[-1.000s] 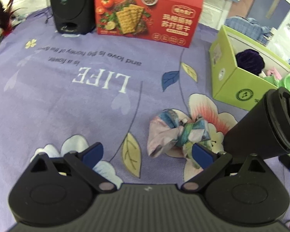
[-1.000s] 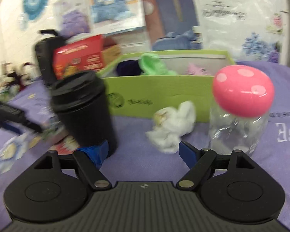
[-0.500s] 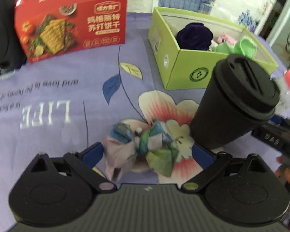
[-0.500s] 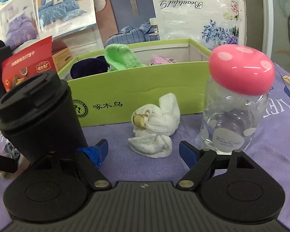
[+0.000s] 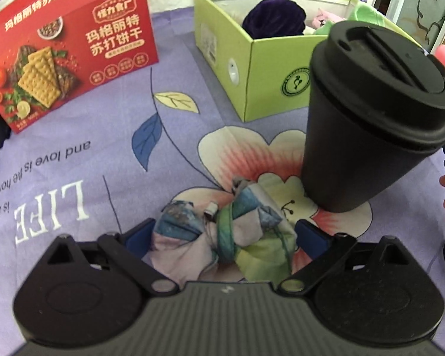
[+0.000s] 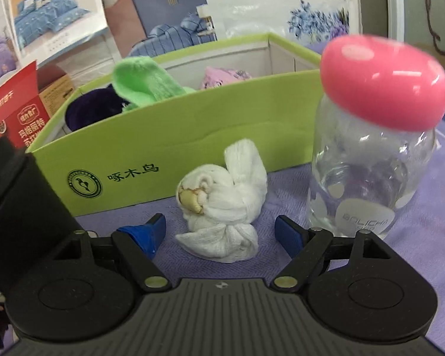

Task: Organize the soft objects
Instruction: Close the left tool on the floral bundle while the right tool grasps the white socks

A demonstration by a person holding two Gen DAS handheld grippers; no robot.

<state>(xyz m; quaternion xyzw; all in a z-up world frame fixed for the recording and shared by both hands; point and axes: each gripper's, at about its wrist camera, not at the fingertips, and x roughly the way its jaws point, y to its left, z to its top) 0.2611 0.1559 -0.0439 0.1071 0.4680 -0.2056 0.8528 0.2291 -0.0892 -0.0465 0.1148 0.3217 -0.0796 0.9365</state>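
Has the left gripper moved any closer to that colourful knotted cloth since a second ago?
Yes. The left gripper has closed in on the knotted cloth, which now sits between its open fingers; the black cup beside it looms larger too.

Looks like a bedding shop corner.
Bedding posters [image 6: 53, 20] line the wall, packaged bedding [image 6: 270, 3] hangs there, and a printed purple sheet [image 5: 74, 154] covers the desk.
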